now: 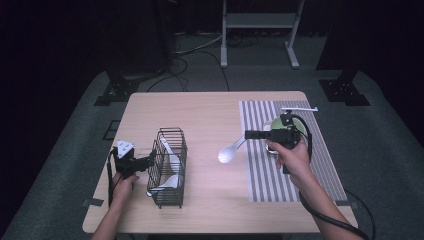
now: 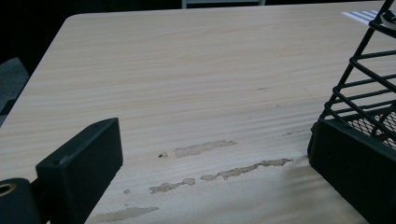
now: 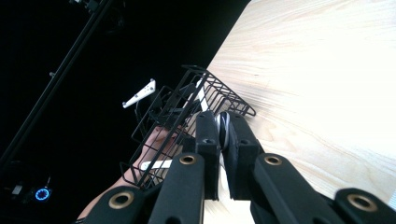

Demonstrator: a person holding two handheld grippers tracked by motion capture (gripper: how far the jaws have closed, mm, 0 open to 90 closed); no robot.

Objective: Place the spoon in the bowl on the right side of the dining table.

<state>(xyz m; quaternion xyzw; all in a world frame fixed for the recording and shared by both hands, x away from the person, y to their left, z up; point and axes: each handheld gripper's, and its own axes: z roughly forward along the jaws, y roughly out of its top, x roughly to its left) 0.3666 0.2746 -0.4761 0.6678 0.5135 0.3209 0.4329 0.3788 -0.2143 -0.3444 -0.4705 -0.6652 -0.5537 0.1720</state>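
**A:** Where is the spoon at this moment?

**B:** The white plastic spoon [image 1: 231,152] hangs above the light wooden desk [image 1: 210,112], about the middle of its width, between the black wire basket [image 1: 168,167] and the grey-and-white striped cloth mat [image 1: 257,180]. Its bowl points toward the basket and its handle runs back to the right gripper [image 1: 250,134].

**A:** So that gripper has hold of it?

**B:** Yes. In the right gripper view the two black jaws are drawn in close, pinching the spoon's handle [image 3: 224,133] between their pads. The right gripper sits over the mat, on the desk's right side, with a pale green bowl [image 1: 276,125] just behind it.

**A:** And the left one?

**B:** The left gripper [image 1: 150,162] rests near the desk's left edge, by the near corner, right against the basket's left side. In the left gripper view its jaws stand wide apart, with bare wood between them; one jaw lies close beside the basket's lower wire [image 2: 355,93], but whether it touches I cannot tell. It grips nothing.

**A:** Anything inside the basket?

**B:** Two white utensils [image 1: 170,170] lean inside it; their exact kind I cannot make out.
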